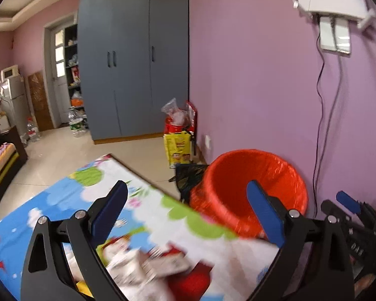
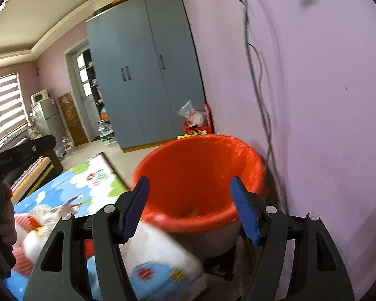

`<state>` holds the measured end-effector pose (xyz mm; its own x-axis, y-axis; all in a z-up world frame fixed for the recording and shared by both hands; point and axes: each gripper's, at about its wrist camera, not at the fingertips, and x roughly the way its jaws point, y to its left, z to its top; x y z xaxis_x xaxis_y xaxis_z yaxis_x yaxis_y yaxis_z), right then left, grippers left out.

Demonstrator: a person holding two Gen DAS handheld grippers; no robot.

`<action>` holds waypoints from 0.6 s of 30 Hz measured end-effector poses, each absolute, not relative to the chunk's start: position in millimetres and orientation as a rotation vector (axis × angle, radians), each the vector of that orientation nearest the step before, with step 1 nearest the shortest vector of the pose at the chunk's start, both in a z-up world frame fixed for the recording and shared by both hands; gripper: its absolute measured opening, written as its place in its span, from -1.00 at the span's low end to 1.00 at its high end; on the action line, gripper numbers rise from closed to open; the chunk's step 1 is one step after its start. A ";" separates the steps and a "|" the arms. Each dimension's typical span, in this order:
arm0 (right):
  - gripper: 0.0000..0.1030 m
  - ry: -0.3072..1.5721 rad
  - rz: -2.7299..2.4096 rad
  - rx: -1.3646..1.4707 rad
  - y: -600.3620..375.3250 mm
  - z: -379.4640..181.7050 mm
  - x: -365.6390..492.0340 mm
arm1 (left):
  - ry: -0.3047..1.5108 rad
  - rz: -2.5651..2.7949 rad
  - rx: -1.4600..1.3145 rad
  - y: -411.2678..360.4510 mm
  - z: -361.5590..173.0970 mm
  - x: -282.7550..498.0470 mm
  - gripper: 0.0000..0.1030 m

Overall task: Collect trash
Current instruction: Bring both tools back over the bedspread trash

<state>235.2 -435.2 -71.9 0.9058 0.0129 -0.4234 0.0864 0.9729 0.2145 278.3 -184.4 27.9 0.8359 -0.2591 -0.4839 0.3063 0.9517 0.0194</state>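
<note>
A red-lined trash bin (image 1: pixel 250 190) stands by the pink wall beside a table with a cartoon cloth (image 1: pixel 62 200). My left gripper (image 1: pixel 188 213) is open and empty above the table; crumpled white trash (image 1: pixel 148 266) lies on the cloth below it. My right gripper (image 2: pixel 190 205) is open and empty, held just in front of the bin (image 2: pixel 200 175). Some small scraps lie at the bin's bottom (image 2: pixel 190 212). White crumpled trash (image 2: pixel 47 213) lies on the cloth in the right wrist view. The right gripper also shows in the left wrist view (image 1: pixel 348 203).
A blue-grey wardrobe (image 1: pixel 135 62) stands at the back with bags (image 1: pixel 178 135) next to it. A black bag (image 1: pixel 188 178) sits beside the bin. Cables (image 1: pixel 320 100) hang down the wall. Water bottles (image 1: pixel 77 123) and a fridge (image 1: pixel 12 97) stand at the left.
</note>
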 end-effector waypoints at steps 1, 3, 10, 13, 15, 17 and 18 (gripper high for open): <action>0.27 0.440 -0.030 0.229 -426.7 -71.0 228.0 | 0.492 -0.291 0.101 -175.8 29.6 268.2 0.80; 0.27 0.451 -0.008 0.223 -411.3 -70.9 216.8 | 0.467 -0.265 0.110 -155.8 33.4 246.2 0.80; 0.27 0.513 0.057 0.200 -350.7 -81.2 191.1 | 0.416 -0.174 0.115 -86.9 32.2 172.9 0.80; 0.27 0.543 0.079 0.187 -330.2 -87.8 185.0 | 0.437 -0.151 0.106 -64.8 18.1 148.5 0.81; 0.27 0.566 0.091 0.178 -317.9 -93.0 181.3 | 0.461 -0.140 0.105 -52.0 5.2 134.8 0.80; 0.28 0.583 0.101 0.170 -307.4 -97.5 179.0 | 0.497 -0.131 0.095 -38.6 -11.9 122.7 0.80; 0.28 0.591 0.106 0.165 -301.3 -99.5 177.7 | 0.523 -0.130 0.083 -32.2 -22.2 117.0 0.80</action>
